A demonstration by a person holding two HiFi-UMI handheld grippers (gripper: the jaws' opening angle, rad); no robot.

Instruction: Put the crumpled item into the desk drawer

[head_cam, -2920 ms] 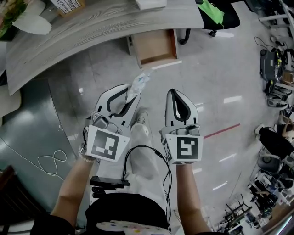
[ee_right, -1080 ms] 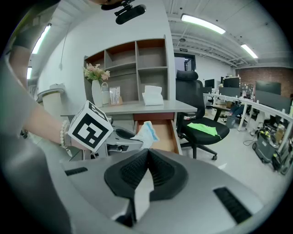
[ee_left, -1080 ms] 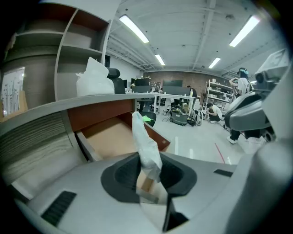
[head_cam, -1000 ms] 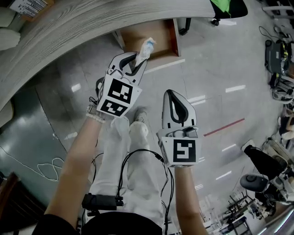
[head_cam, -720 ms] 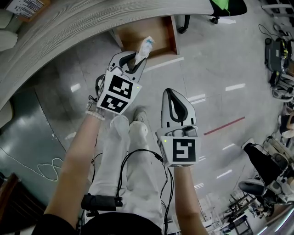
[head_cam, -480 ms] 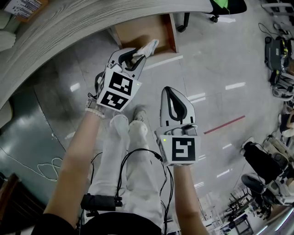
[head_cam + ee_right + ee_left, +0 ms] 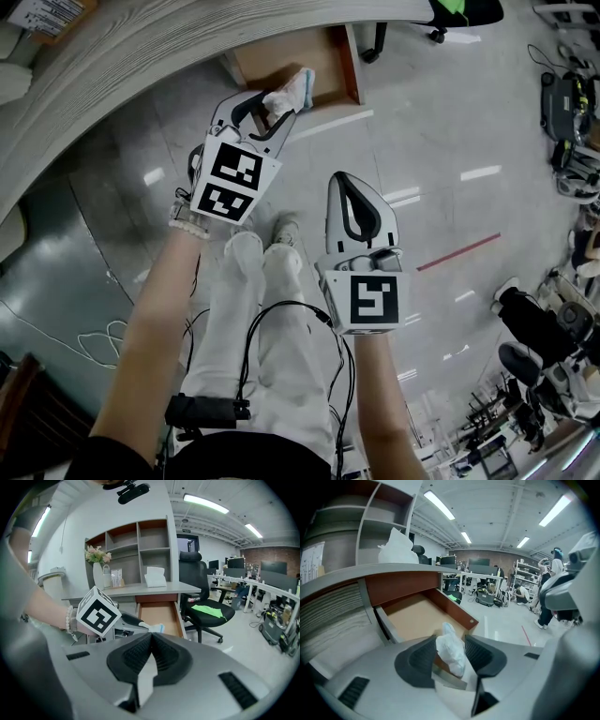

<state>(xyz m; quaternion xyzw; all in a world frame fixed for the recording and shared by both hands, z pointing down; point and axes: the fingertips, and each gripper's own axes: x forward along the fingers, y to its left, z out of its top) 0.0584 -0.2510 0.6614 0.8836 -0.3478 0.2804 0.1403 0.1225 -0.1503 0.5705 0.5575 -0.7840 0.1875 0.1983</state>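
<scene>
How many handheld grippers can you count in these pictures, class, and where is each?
2. The left gripper is at the open drawer's front edge, its jaws opening around the crumpled item. The right gripper hangs over the floor, jaws together, empty.

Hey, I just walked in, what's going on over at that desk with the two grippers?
A person holds a gripper in each hand. The left gripper is over the open desk drawer. Its jaws are opening with the crumpled white item between them, so the item looks about to drop in. The right gripper is shut and empty, held back nearer the person's body.
</scene>
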